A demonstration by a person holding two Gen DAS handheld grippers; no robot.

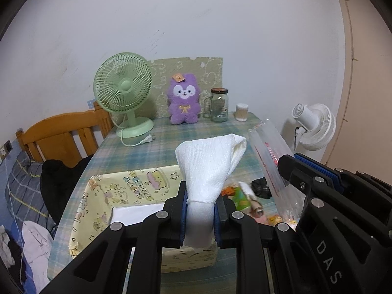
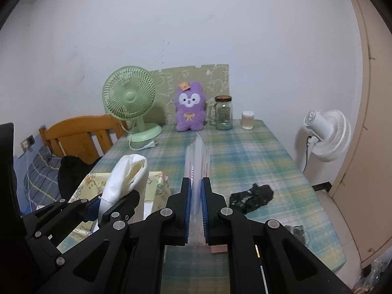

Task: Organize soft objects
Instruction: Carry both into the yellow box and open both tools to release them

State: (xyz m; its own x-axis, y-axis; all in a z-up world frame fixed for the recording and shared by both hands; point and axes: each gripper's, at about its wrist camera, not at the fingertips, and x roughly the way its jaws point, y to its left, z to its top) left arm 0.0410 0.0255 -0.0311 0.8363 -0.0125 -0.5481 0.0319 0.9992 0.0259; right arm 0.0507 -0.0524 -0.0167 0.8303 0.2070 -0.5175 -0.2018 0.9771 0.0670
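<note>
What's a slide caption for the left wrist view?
Left gripper shut on a folded white textured cloth above a yellow cartoon-print fabric bin; right gripper holds a clear plastic bag.

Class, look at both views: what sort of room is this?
Probably a bedroom: a wooden bed frame with bedding beside the plaid-covered table, a purple plush toy and a green desk fan.

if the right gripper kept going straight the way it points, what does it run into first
Probably the purple plush at the far edge of the table. The right gripper, shut on a clear plastic bag, points over bare tablecloth toward it, though depth is hard to judge.
</note>
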